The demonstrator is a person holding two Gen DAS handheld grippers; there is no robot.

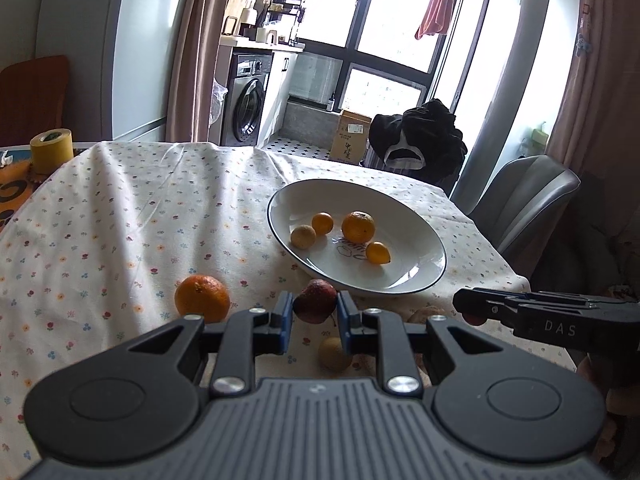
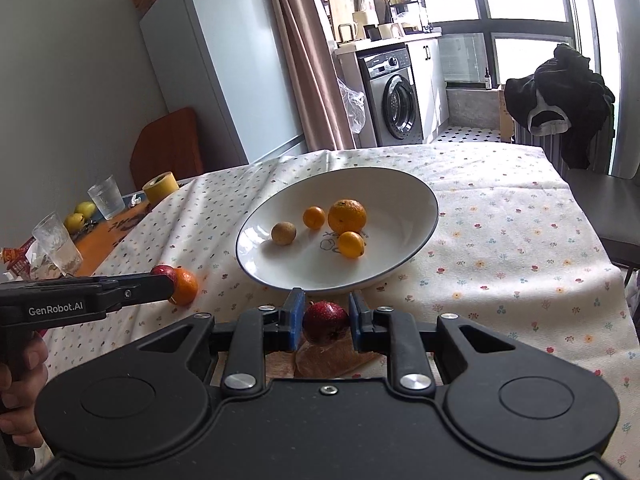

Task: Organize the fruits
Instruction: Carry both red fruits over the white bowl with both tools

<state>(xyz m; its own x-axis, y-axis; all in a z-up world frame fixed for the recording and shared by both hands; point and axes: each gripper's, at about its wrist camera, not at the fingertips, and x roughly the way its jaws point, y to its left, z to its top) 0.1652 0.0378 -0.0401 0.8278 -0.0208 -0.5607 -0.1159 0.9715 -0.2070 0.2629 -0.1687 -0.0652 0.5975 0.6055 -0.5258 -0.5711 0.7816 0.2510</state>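
Now both grippers are carrying fruit toward the shallow white ceramic plate with the dark rim (image 2: 416,188), which is already holding four fruits. The left gripper (image 1: 313,309) is gripping a dark red rough-skinned fruit (image 1: 314,305) between its blue pads, and the right gripper (image 2: 325,320) is clenching a second dark red fruit (image 2: 325,322) just before the plate's near rim. A large orange mandarin (image 1: 202,298) is still lying on the flowered tablecloth (image 1: 120,220). I judge the next move is lifting each fruit over the rim before releasing.
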